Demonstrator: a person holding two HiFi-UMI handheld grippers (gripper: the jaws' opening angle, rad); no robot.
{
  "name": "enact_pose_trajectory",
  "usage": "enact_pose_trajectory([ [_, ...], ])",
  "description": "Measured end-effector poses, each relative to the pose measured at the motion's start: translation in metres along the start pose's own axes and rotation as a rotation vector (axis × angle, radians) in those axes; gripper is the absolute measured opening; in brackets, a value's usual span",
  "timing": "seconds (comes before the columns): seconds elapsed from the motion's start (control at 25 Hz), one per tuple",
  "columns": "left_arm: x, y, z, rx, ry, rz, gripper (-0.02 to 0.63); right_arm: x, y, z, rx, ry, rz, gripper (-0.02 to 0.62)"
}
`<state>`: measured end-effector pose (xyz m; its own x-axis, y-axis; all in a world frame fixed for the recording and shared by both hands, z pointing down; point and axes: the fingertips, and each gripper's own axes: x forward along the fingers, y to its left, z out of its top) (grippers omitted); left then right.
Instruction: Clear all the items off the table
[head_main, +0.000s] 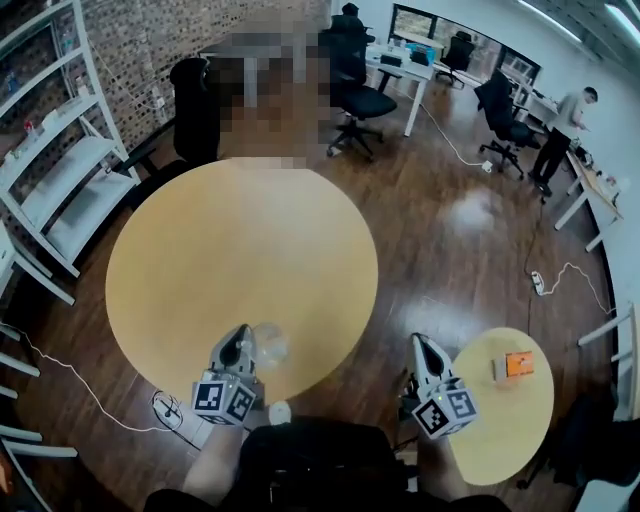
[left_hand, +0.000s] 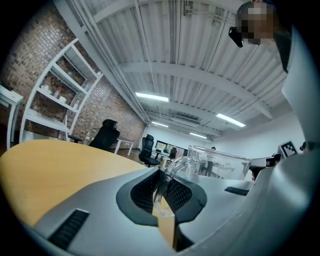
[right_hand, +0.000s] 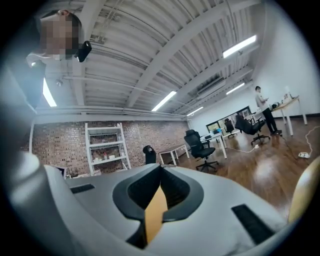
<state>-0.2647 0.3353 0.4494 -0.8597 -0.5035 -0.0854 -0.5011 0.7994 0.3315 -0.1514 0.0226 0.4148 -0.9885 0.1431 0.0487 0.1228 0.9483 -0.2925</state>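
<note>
Glass mug (head_main: 268, 345), clear, hangs over the near edge of the large round wooden table (head_main: 240, 230), whose top is bare. The left gripper (head_main: 243, 337) has its jaws clamped on the mug's handle (left_hand: 175, 167). The right gripper (head_main: 418, 345) has its jaws pressed together with nothing between them, beside a small round table (head_main: 500, 420) bearing an orange item (head_main: 519, 364).

Big round table (head_main: 240, 250): smooth matt top, light wood look; floor (head_main: 440, 230) = dark wood planks, glossy w/ glare. Mug (left_hand: 220, 160) clear & glossy, glass or plastic, can't tell. Left gripper (left_hand: 161, 172) & right gripper (right_hand: 161, 167) shells matt grey plastic; wall (head_main: 160, 40) rough brick.
</note>
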Motion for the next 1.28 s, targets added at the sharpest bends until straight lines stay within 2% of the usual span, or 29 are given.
enact_pose_trajectory([
  [0.24, -0.026, 0.081, 0.043, 0.059, -0.045, 0.120, 0.004, 0.077, 0.066, -0.008, -0.038, 0.036, 0.125, 0.003],
  [0.4, -0.045, 0.127, 0.066, 0.096, -0.050, 0.174, 0.004, 0.114, 0.104, -0.030, -0.002, 0.062, 0.172, 0.003],
  [0.6, -0.063, 0.189, 0.073, 0.081, -0.043, 0.270, 0.004, 0.141, 0.148, -0.062, -0.028, 0.175, 0.224, 0.003],
  [0.88, -0.057, 0.244, 0.049, 0.063, -0.024, 0.442, 0.003, 0.165, 0.116, -0.094, -0.005, 0.299, 0.198, 0.003],
  [1.08, -0.048, 0.274, 0.021, 0.061, 0.031, 0.508, 0.003, 0.203, 0.109, -0.113, -0.030, 0.381, 0.220, 0.003],
  [1.28, -0.039, 0.300, -0.005, 0.044, 0.056, 0.581, 0.002, 0.250, 0.092, -0.123, 0.006, 0.419, 0.264, 0.003],
])
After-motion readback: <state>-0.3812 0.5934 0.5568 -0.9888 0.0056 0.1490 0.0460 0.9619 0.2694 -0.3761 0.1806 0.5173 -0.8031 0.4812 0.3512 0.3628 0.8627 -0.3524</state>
